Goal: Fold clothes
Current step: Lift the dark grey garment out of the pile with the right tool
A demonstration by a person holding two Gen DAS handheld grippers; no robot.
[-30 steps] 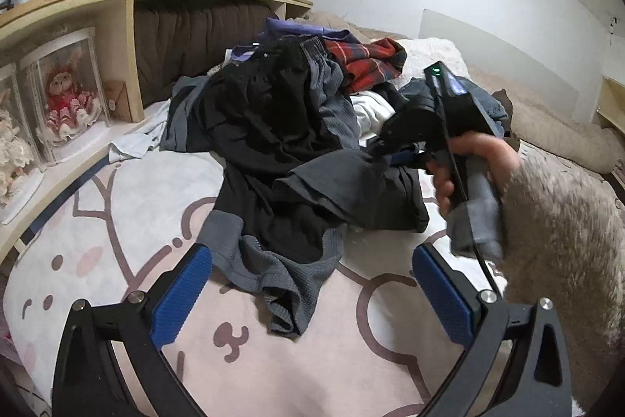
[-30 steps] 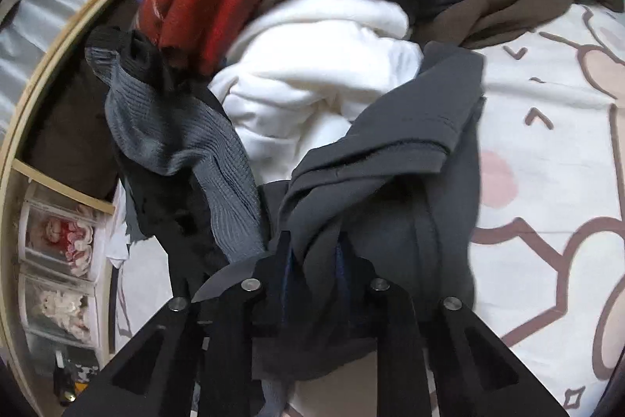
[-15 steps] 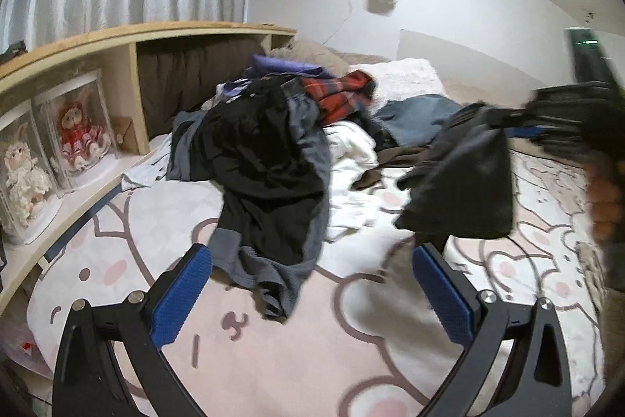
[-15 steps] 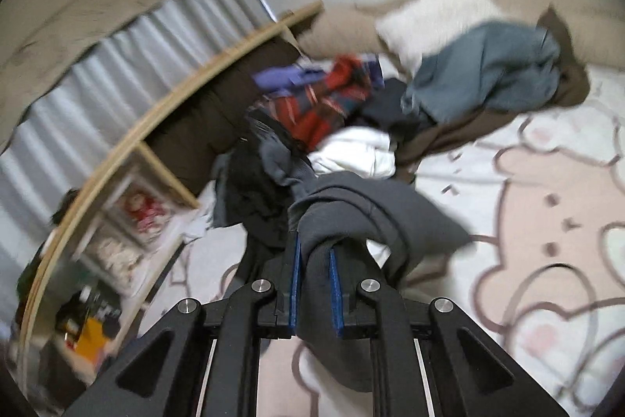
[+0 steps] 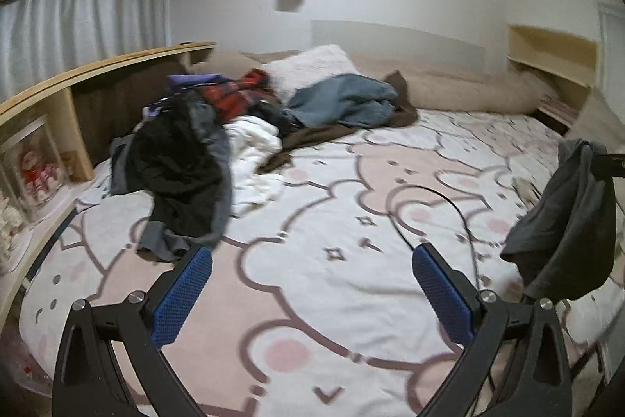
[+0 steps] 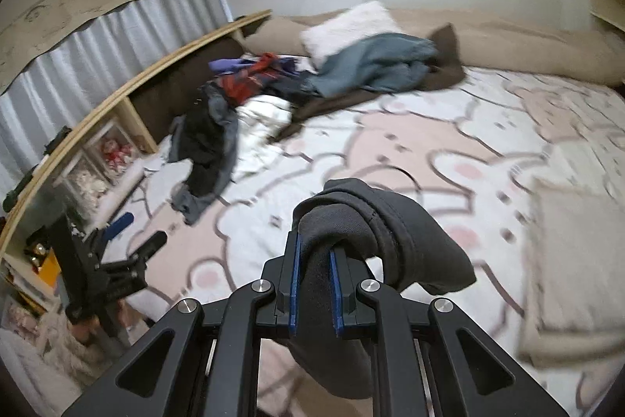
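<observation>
The right gripper points downward over the bed, its blue fingers drawn narrow and clamped on a dark grey garment. The cloth bunches over the fingertips and hangs below them, clear of the bedcover. In the left wrist view the same garment dangles at the far right, off the bed surface, with only a sliver of the right gripper visible at the picture's edge.

The left gripper is tilted down toward the bed, its fingers spread wide with nothing between them. In the right wrist view it sits at the bed's near left corner, held by a hand in a fluffy sleeve.

The pile of clothes lies on the far left part of the bed, against the wooden shelf that runs along that side. A blue denim piece and a white cushion rest toward the head of the bed, just beyond the pile.

The middle and right of the bed, from the pile to the far edge, is bare patterned cover. A thin black cable arcs above it near the left gripper. A folded pale cloth lies at the bed's right side.
</observation>
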